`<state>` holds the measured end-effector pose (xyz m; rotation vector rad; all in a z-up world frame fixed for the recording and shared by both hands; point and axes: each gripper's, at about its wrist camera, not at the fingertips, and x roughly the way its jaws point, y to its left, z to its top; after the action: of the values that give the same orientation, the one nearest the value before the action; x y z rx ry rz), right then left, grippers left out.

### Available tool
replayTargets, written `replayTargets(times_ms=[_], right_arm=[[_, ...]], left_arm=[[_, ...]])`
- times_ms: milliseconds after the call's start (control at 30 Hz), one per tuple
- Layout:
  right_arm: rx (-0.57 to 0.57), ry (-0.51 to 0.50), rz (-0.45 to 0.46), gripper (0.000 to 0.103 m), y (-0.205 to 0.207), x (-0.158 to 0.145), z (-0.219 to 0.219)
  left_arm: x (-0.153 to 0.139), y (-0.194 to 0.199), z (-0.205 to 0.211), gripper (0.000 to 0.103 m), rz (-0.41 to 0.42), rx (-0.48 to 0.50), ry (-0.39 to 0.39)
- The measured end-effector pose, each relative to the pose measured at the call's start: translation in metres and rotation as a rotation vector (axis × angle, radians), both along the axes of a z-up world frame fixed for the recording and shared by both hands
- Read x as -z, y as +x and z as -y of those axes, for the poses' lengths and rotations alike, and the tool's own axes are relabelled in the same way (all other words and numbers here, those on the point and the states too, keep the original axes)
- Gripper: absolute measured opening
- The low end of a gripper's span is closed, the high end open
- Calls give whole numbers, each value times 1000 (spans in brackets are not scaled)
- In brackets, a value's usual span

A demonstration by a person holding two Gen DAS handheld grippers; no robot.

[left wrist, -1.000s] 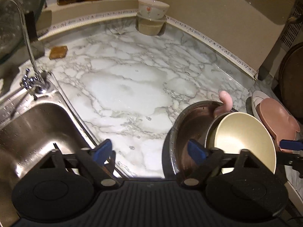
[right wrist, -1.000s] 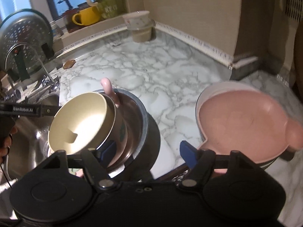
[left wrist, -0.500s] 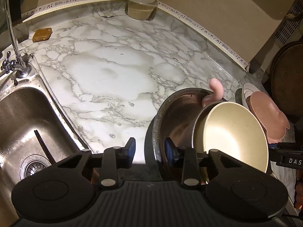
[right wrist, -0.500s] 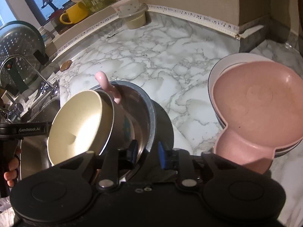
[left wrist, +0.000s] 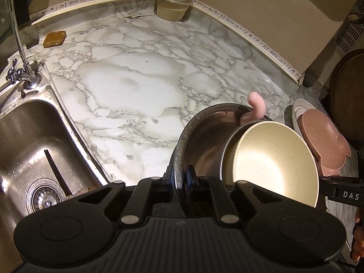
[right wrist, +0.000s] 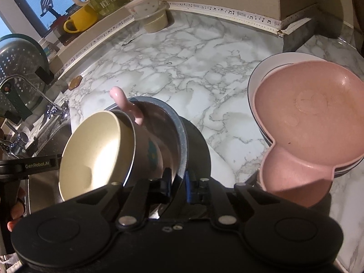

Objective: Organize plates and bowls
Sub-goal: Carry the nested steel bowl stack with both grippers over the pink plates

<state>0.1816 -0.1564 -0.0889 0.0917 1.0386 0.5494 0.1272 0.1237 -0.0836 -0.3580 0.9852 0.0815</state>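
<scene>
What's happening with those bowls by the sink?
A person holds two hand grippers. The left gripper and right gripper have just closed on the rim of a steel bowl on the marble counter. A cream bowl lies tilted inside it. A pink plate sits stacked nearby.

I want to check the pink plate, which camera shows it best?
The right wrist view: the pink plate fills its right side, whole dish and handle visible. The left wrist view shows it small at the edge, partly behind the cream bowl.

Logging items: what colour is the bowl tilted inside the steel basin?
Cream bowl; clearest in the left wrist view.
</scene>
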Motion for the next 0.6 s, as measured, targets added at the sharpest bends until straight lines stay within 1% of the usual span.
replayTargets(times_ms=[333,467,600], right_arm=[[4,-13,1,11,-1,-10,9],[22,-19,-24,11,2,-14,16],[29,-30,-41,11,5,-17,24]], left_arm=[[-13,2,12,10,-21,-13,12],[-17,9,20,10,-50,-20,9],[-23,16,30,10,-61,-11,20]])
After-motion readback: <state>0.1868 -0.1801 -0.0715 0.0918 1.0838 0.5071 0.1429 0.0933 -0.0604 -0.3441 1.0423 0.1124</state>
